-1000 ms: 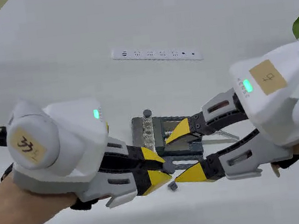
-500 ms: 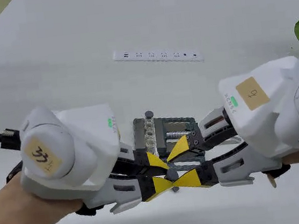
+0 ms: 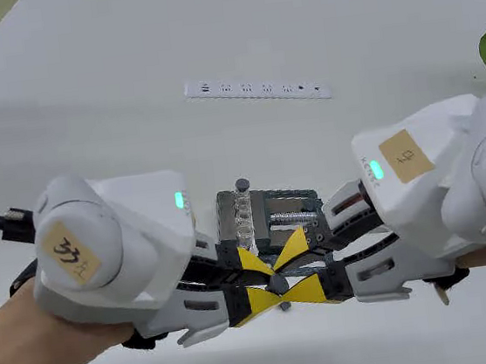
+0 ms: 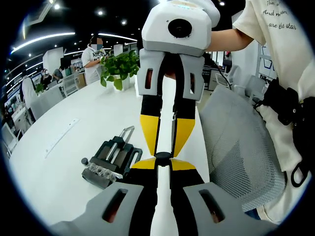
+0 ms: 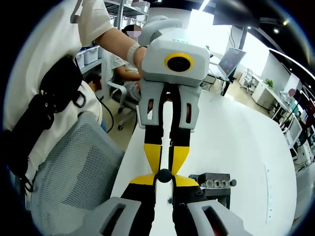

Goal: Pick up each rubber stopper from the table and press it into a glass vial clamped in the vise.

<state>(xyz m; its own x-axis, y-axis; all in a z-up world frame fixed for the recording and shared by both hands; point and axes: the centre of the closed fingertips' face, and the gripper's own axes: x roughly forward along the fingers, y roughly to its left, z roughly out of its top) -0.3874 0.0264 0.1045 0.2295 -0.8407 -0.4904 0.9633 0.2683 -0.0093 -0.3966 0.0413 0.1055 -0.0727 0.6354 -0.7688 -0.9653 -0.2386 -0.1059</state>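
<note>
Left claw (image 4: 162,162) clamped on rubber stopper (image 4: 163,156), right claw (image 5: 164,180) touching it, its grip unclear, vise (image 3: 294,203) half hidden

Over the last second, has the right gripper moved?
Yes. Against the vise, the right gripper has slid left and nearer the person, its jaws now at the stopper held by the left gripper.

vise (image 3: 293,201) partly hidden, stopper (image 3: 278,282) partly hidden
</note>
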